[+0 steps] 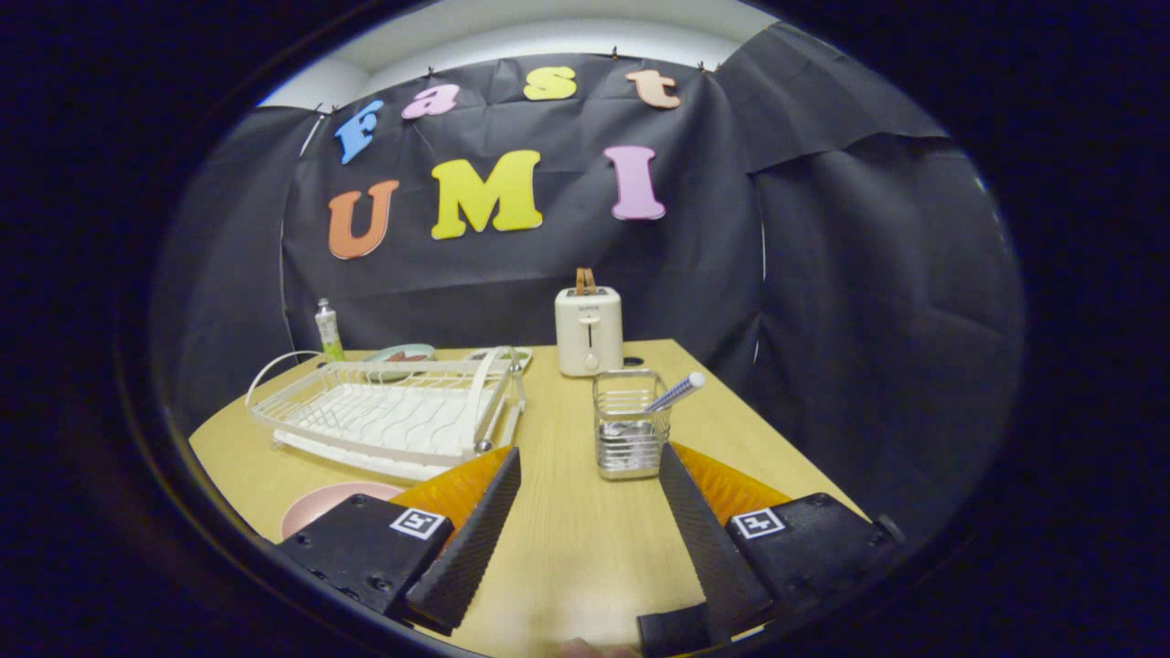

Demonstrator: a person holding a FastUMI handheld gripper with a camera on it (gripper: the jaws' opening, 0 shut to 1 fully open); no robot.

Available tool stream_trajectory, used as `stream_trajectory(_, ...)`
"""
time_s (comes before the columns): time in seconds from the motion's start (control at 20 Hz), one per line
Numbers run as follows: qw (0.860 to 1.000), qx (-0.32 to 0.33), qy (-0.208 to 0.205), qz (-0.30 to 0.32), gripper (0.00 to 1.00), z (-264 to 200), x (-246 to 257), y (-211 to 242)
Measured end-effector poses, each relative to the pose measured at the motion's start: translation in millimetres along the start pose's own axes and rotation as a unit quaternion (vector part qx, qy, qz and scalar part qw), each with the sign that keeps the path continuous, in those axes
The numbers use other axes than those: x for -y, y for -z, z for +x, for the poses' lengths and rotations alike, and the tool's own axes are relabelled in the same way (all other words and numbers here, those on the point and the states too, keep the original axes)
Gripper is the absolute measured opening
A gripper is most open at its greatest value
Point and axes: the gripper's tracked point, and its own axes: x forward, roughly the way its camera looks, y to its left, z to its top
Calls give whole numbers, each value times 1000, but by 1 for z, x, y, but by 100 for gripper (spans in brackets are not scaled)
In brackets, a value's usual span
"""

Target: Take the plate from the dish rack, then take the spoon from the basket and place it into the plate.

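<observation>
My gripper (pixel 590 466) is open above the wooden table, with nothing between its fingers. A pink plate (pixel 324 507) lies flat on the table, left of my left finger and partly hidden behind it, in front of the dish rack. The white wire dish rack (pixel 388 411) stands beyond the left finger. Just ahead of the right finger is a metal wire basket (pixel 629 428). A spoon with a blue-and-white striped handle (pixel 676 393) leans out of the basket to the right.
A white toaster (pixel 589 331) stands at the table's far edge behind the basket. Behind the rack are a light plate (pixel 402 355) and a small tube (pixel 327 331). The table's right edge runs diagonally close to the right finger.
</observation>
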Motion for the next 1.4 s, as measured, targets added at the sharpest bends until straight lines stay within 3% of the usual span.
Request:
stream_trajectory(0.15, 999, 36, 2, 12, 98, 13, 24, -9)
stream_trajectory(0.6, 999, -4, -26, 37, 82, 79, 41, -17)
stream_trajectory(0.75, 999, -24, -30, 28, 61, 95, 32, -11)
stream_trajectory(1.05, 1000, -12, -3, -9, 36, 111, 27, -22)
stream_trajectory(1.15, 1000, -8, 15, -25, 20, 111, 28, -28)
stream_trajectory(1.4, 998, 13, 28, -56, 16, 105, 16, -57)
